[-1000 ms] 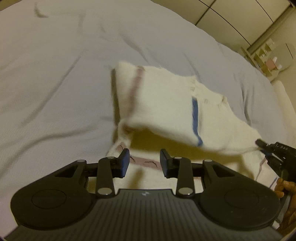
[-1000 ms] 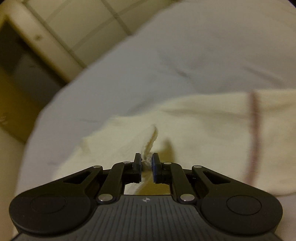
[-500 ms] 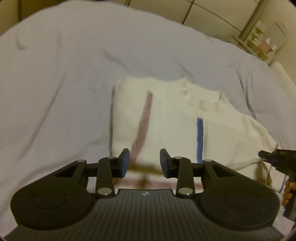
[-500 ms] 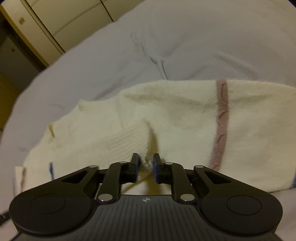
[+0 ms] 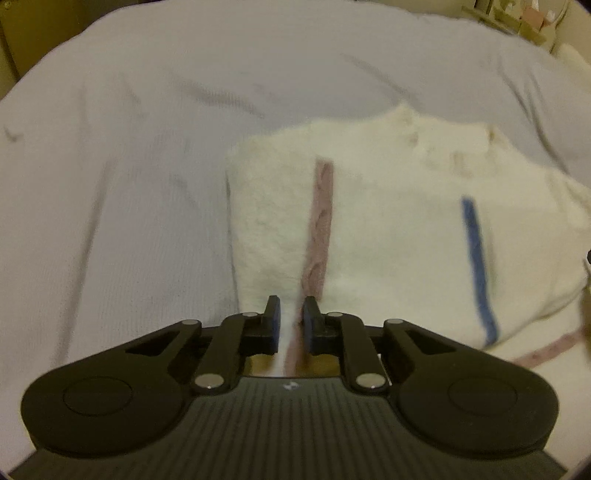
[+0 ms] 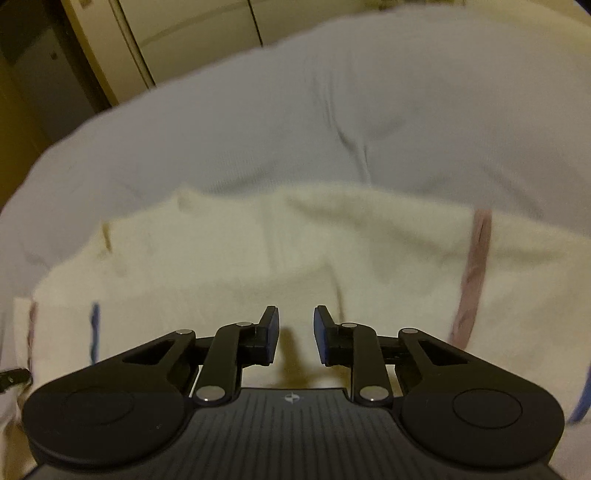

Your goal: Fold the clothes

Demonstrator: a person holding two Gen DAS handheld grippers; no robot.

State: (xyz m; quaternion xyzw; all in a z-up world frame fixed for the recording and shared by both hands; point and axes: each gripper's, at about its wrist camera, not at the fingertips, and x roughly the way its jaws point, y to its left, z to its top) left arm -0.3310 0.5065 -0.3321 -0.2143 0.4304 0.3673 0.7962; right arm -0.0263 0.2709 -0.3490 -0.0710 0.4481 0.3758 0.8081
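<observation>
A cream knit garment point(image 5: 388, 229) lies folded over on the pale sheet, with a pink stripe point(image 5: 319, 221) and a blue stripe point(image 5: 478, 258) across it. My left gripper point(image 5: 291, 325) is shut on its near edge, and cloth with the pink stripe fills the narrow gap between the pads. In the right wrist view the same garment point(image 6: 258, 251) spreads under my right gripper point(image 6: 295, 332). That gripper is open just above the cloth with nothing between its fingers. The pink stripe point(image 6: 476, 266) lies to its right and the blue stripe point(image 6: 94, 332) to its left.
The grey-lilac bed sheet point(image 5: 129, 184) surrounds the garment, with soft creases in it. Wardrobe doors point(image 6: 192, 33) stand beyond the far side of the bed. A small shelf with items point(image 5: 524, 14) is at the far right corner.
The raised flap came down flat onto the garment. My right gripper let go of the fold and opened. My left gripper moved in and shut on the near edge.
</observation>
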